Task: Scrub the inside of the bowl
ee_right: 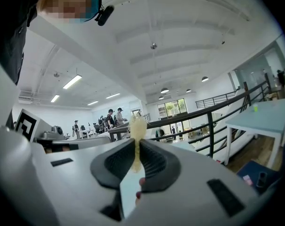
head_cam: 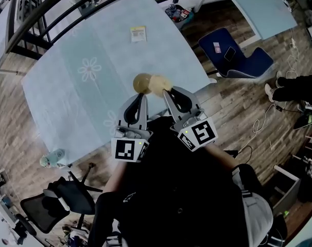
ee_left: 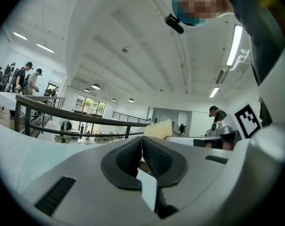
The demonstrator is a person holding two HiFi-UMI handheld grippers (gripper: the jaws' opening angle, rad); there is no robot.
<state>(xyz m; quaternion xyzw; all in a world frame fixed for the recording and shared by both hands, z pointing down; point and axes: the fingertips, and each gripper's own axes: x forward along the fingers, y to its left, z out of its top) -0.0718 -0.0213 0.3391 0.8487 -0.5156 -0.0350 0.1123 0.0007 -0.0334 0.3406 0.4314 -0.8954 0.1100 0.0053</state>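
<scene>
**Step in hand:** scrubbing, pad meeting bowl. Both tools are held up in the air over the near edge of the surface [head_cam: 94, 45].

- Left gripper [head_cam: 140, 98]: jaws clenched. The left gripper view shows only a thin brown sliver between the pads, which I take to be the rim of the bowl [head_cam: 141, 81].
- Right gripper [head_cam: 170, 93]: jaws clamped on the pale yellow scrub pad [head_cam: 161, 85]. The pad is pinched thin between the pads and its frayed end sticks out past the tips.
- Bowl: tan and round, above the near edge of the surface, not resting on it. The pad touches its right side.

**To do it well (judgement):**
1. Keep the rim grip firm, since 1 thin pinch is all that carries the bowl against the rubbing force.
2. Tilt the bowl mouth toward the pad so the free end reaches the inner wall and the base, not only the rim.
3. Sweep in circles and turn the bowl a little between passes.
4. Press lightly, because a hard push could lever the rim out of the jaws.

**Containers:**
- Bowl: the only 1 handled. Its inside is hidden behind the pad and the tilt, so I cannot tell whether it holds water, foam or residue.
- Surface: carries 1 yellow label [head_cam: 138, 33] near its far edge.
</scene>
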